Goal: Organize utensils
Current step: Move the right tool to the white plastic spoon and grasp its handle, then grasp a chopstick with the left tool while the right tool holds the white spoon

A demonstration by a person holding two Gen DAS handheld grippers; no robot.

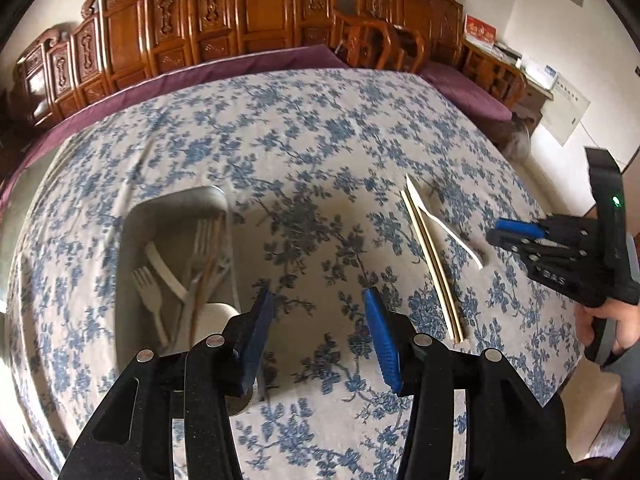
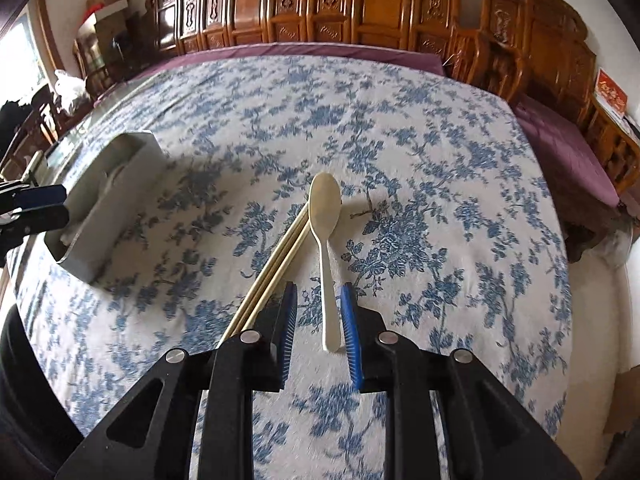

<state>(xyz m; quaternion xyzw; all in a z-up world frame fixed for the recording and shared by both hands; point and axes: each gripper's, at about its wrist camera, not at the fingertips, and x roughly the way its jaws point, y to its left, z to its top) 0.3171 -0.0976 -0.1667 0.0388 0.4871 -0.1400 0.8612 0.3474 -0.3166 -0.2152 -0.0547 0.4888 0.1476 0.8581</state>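
Because the grey tray (image 1: 132,236) already holds forks and other pale utensils, the cream spoon (image 2: 326,216) and the pair of chopsticks (image 2: 276,260) lying together on the floral-clothed bench (image 2: 440,160) look like the last pieces to gather. The right hand-held gripper (image 2: 318,332) sits low with its jaws partly open astride the spoon's handle end, pads not pressing it, apparently lined up for a grasp. The left hand-held gripper (image 1: 318,332) stands about half open and empty beside the tray. Only the left wrist view looks down into the tray; the right wrist view shows just its outer wall, but shows the spoon's bowl resting beside the chopstick tips.
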